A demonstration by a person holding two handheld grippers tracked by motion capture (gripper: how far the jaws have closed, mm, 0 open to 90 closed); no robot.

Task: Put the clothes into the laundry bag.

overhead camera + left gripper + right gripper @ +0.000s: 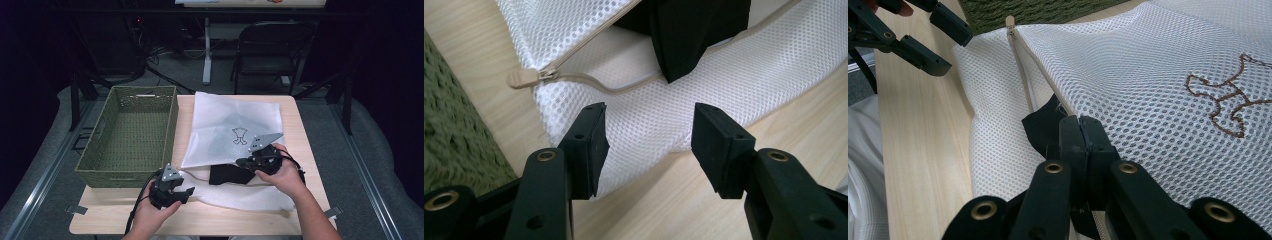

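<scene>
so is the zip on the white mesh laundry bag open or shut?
Open. The white mesh laundry bag gapes along its beige zip, a black cloth pokes out, and the right gripper pinches the upper edge.

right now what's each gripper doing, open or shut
Left gripper: open, jaws apart over the mesh laundry bag, holding nothing.
Right gripper: shut on the mesh laundry bag's upper edge.

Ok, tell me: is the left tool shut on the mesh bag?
No, the left tool stands open, its jaws apart above the mesh bag.
</scene>
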